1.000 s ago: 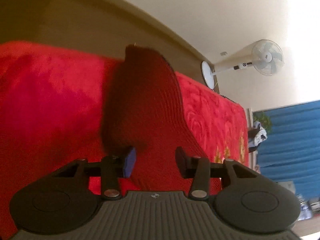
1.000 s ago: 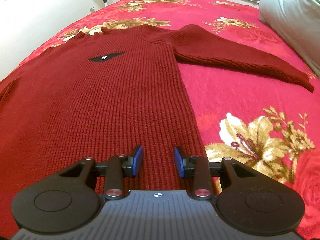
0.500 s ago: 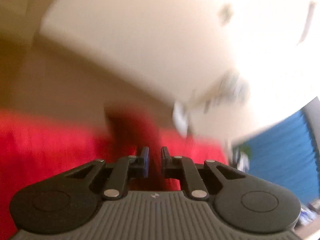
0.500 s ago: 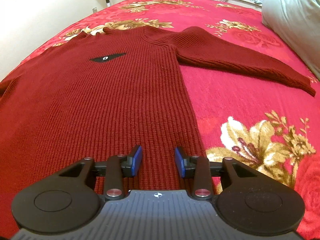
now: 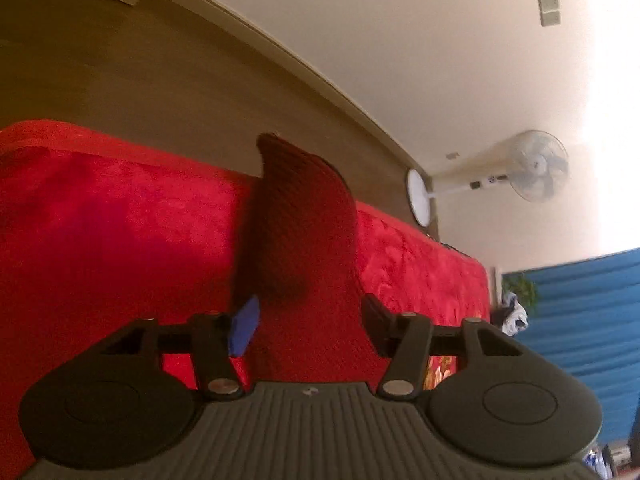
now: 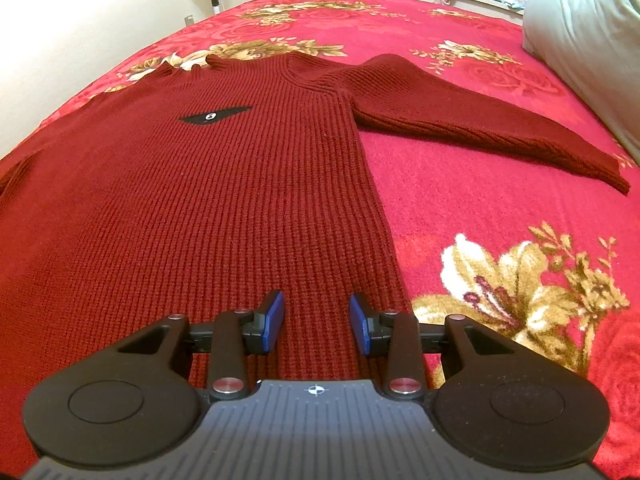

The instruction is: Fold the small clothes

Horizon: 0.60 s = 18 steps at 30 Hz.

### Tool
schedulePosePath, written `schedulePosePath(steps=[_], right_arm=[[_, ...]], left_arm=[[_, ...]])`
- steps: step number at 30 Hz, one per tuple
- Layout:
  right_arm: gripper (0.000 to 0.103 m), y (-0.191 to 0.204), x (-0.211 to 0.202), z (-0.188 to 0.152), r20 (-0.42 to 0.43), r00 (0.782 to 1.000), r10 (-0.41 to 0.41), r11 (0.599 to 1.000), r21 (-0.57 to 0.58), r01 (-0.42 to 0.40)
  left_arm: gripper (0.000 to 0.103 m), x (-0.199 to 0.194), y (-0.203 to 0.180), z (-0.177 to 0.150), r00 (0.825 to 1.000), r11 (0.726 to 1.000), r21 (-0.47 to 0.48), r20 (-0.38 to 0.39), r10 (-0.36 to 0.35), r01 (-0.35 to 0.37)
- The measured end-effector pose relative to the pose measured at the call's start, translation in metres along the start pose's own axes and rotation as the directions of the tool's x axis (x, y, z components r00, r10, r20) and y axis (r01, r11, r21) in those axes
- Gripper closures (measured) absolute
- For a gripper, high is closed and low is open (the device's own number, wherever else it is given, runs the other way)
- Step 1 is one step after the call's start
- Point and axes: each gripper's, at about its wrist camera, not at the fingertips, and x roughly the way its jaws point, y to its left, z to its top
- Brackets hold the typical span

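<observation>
Fingers [image 5: 244, 326] of my left gripper [image 5: 308, 320] are opening around one sleeve [image 5: 296, 232], clamped half a second ago; right gripper [image 6: 316, 322] fingers apart over one sweater [image 6: 200, 200].

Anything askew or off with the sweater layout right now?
Mostly tidy: the dark red ribbed knit sweater lies flat on the red floral bedspread, one sleeve spread out. The other sleeve runs out to the bed edge, its cuff overhanging. The left gripper is opening over it; nothing damaged.
</observation>
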Motion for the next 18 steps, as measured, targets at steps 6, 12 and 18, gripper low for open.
schedulePosePath(steps=[6, 12, 18], right_arm=[[0.064, 0.000, 0.001, 0.001, -0.003, 1.000, -0.002, 1.000, -0.006, 0.002], [0.064, 0.000, 0.000, 0.000, 0.001, 1.000, 0.002, 1.000, -0.006, -0.002], [0.064, 0.000, 0.001, 0.001, 0.001, 1.000, 0.002, 1.000, -0.007, -0.002]], left_arm=[[0.038, 0.024, 0.007, -0.010, 0.993, 0.999, 0.045, -0.114, 0.021, -0.016], [0.055, 0.010, -0.018, -0.006, 0.976, 0.963, 0.212, 0.100, -0.191, 0.167], [0.055, 0.037, -0.018, -0.005, 0.986, 0.974, 0.179, 0.058, -0.154, 0.141]])
